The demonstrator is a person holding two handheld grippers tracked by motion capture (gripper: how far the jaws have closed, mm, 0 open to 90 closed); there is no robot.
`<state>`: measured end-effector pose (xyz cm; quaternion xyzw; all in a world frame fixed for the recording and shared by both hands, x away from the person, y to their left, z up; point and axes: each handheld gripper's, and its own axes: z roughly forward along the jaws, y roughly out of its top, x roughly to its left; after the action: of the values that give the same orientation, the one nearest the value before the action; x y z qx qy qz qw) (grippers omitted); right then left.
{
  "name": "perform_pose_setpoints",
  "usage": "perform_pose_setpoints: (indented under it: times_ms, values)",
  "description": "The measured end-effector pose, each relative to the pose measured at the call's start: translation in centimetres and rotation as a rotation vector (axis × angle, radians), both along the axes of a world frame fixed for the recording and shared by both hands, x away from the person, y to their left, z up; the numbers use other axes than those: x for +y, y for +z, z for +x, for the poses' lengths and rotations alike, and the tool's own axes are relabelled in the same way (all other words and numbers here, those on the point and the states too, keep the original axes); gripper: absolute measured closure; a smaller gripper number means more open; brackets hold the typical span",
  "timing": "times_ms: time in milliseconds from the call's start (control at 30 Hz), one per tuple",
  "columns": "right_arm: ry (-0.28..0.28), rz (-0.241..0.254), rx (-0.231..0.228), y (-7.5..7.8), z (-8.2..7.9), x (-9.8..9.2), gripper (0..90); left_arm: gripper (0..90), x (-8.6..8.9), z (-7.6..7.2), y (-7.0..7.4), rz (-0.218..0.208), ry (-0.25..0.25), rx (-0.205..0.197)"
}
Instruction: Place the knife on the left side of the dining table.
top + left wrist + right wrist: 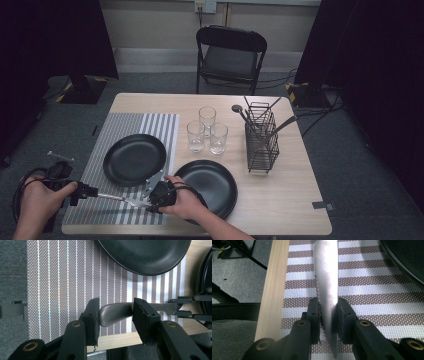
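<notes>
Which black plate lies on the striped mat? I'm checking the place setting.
The left plate lies on the striped placemat. The other plate, by the right claw, rests on the bare wooden table.

The knife (pixel 116 198) lies level just above the near edge of the striped placemat (pixel 131 130), at the table's near left, in front of the left black plate (pixel 134 159). Its rounded grey handle (pixel 115 312) points left and its blade (pixel 326 277) right. The blade is steel, serrated along one edge, and stands on edge rather than flat.
</notes>
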<state>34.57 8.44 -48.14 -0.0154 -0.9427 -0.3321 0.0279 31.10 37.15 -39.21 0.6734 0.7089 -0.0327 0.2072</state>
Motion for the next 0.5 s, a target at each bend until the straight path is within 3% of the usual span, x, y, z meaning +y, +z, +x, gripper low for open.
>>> perform_pose_setpoints:
  times_ms: [500]
  values:
    - [0.0,0.0,-0.002,0.0,-0.02,-0.01,75.3,56.2,0.01,0.09,-0.55,0.009,0.004,0.008]
